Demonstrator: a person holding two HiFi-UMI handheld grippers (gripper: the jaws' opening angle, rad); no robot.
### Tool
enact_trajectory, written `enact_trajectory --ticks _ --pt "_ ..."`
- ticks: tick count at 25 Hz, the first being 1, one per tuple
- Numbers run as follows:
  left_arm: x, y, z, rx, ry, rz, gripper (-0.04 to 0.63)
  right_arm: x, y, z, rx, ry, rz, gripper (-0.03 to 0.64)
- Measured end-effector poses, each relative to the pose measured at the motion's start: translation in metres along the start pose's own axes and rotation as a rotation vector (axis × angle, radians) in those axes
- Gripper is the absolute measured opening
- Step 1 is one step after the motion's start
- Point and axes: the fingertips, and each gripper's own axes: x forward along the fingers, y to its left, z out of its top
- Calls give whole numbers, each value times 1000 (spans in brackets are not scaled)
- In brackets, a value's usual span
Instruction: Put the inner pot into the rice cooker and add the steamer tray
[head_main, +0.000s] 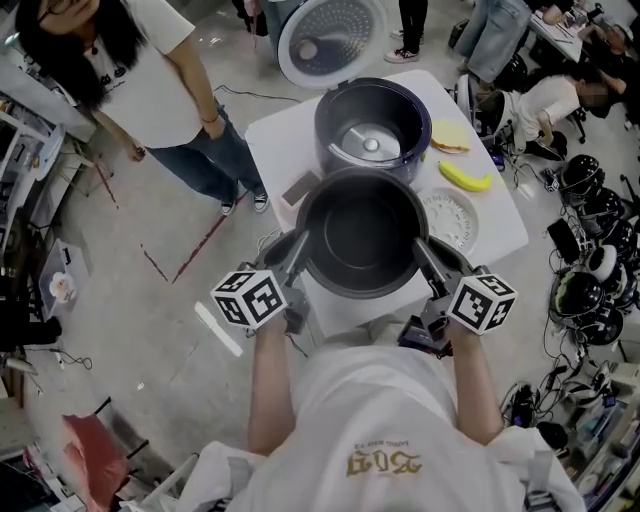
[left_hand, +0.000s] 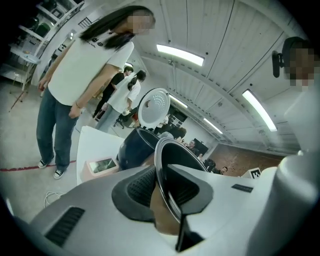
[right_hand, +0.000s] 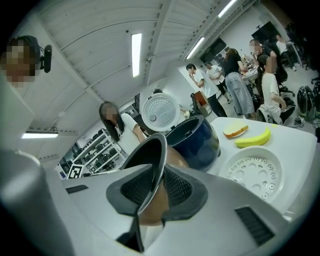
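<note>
The dark inner pot (head_main: 362, 235) hangs above the white table (head_main: 285, 135), just in front of the rice cooker (head_main: 372, 125). My left gripper (head_main: 303, 240) is shut on the pot's left rim (left_hand: 167, 175). On the opposite side, my right gripper (head_main: 420, 245) is shut on the right rim (right_hand: 152, 165). The cooker's lid (head_main: 330, 40) stands open and its cavity is empty. A white perforated steamer tray (head_main: 452, 218) lies flat on the table to the right of the pot, and shows in the right gripper view as the steamer tray (right_hand: 254, 172).
A banana (head_main: 466, 178) and a slice of bread (head_main: 450, 140) lie right of the cooker. A small pink device (head_main: 300, 188) sits left of the pot. A person (head_main: 150, 80) stands at the table's left; more people and gear are at the back right.
</note>
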Motion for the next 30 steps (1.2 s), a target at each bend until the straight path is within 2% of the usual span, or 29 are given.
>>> enact_trajectory --ticks 7,13,20,30 --pt "-12 -19 29 35 -59 -43 84 -10 23 17 -13 -67 25 80" --pt "-8 -31 62 50 -102 -81 81 -5 34 48 -28 -118 46 78" --pt "20 -38 100 58 -134 -74 80 17 23 91 -17 -138 82 78" --pt "51 -49 131 67 -196 -64 77 36 4 134 -32 -141 133 77"
